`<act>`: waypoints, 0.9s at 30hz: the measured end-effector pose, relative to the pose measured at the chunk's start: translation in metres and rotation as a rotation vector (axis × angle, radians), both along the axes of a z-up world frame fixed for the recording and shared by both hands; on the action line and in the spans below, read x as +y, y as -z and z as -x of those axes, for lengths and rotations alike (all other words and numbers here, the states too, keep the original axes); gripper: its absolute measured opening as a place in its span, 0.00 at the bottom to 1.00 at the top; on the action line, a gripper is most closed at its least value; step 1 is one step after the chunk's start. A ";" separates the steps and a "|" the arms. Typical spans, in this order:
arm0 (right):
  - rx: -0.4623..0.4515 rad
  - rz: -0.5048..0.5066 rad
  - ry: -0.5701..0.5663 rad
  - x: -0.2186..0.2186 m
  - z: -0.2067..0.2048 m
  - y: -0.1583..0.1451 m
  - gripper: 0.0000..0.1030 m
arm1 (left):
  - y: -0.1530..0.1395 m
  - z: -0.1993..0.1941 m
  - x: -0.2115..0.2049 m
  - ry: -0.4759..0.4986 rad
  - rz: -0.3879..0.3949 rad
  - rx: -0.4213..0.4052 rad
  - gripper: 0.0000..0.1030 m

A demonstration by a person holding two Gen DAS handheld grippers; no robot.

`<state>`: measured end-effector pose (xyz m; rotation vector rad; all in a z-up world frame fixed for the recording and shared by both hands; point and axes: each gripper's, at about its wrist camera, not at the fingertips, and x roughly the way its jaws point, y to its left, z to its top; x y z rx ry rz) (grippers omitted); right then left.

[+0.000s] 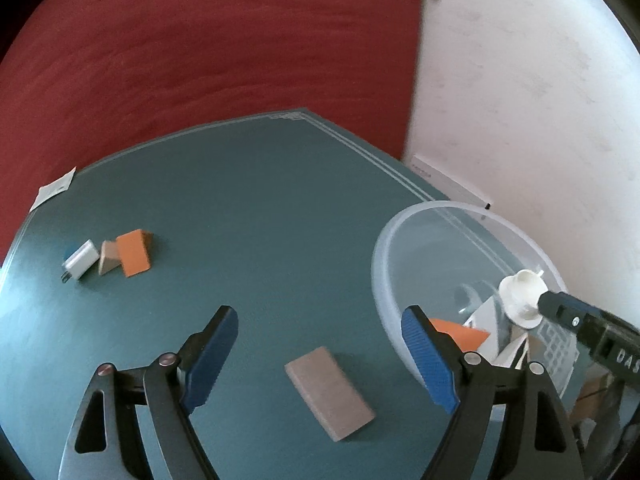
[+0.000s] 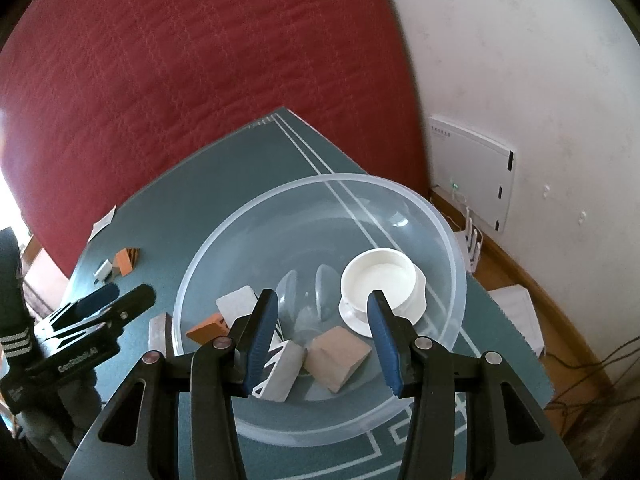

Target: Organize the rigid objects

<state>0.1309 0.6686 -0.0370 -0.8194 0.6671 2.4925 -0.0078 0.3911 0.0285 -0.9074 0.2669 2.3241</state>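
A clear plastic bowl (image 2: 456, 280) stands on the teal table mat (image 1: 260, 208) and holds several blocks, among them a tan block (image 2: 338, 356), an orange block (image 2: 206, 328) and a patterned grey block (image 2: 280, 376). A white cap (image 2: 380, 284) is at my right gripper's (image 2: 324, 328) fingertips over the bowl; whether the open jaws touch it I cannot tell. My left gripper (image 1: 320, 340) is open above a flat brown block (image 1: 330, 392) beside the bowl (image 1: 384, 276). A white charger (image 1: 82, 260), a tan wedge (image 1: 108, 258) and an orange block (image 1: 134, 252) lie far left.
A red bed cover (image 1: 200, 52) lies behind the table. A white wall (image 2: 540, 60) with a white box (image 2: 472, 168) is at the right. A paper slip (image 1: 54, 190) sits on the mat's far left edge. Cables lie on the floor at the right (image 2: 580, 364).
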 end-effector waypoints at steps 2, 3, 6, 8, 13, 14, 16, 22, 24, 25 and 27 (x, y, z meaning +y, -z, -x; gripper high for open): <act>0.000 -0.001 0.000 -0.002 -0.001 -0.001 0.47 | 0.003 -0.003 -0.008 -0.009 0.010 0.003 0.84; -0.001 -0.001 0.000 -0.001 -0.001 0.000 0.47 | 0.006 -0.004 -0.012 -0.018 0.016 0.003 0.84; -0.007 0.000 -0.003 -0.004 -0.001 0.000 0.47 | 0.013 -0.005 -0.022 -0.041 0.022 -0.018 0.84; -0.010 -0.003 -0.007 -0.005 -0.001 0.000 0.47 | 0.018 -0.008 -0.027 -0.047 0.028 -0.038 0.84; -0.013 -0.007 -0.011 -0.007 -0.002 -0.001 0.47 | 0.023 -0.023 -0.025 -0.009 0.046 -0.048 0.84; -0.013 -0.007 -0.011 -0.006 -0.003 0.000 0.47 | 0.021 -0.025 -0.026 0.004 0.048 -0.045 0.84; -0.013 -0.004 -0.011 -0.005 -0.004 0.000 0.47 | 0.020 -0.030 -0.023 0.035 0.056 -0.032 0.84; -0.014 -0.003 -0.010 -0.007 -0.003 0.000 0.47 | 0.025 -0.040 -0.009 0.115 0.116 0.015 0.86; -0.015 -0.003 -0.010 -0.006 -0.003 0.000 0.47 | 0.028 -0.040 -0.006 0.148 0.151 0.037 0.86; -0.014 -0.003 -0.010 -0.006 -0.003 0.001 0.47 | 0.030 -0.040 -0.006 0.165 0.166 0.046 0.87; -0.018 -0.003 -0.010 -0.007 -0.002 0.001 0.47 | 0.030 -0.039 -0.008 0.200 0.172 0.062 0.89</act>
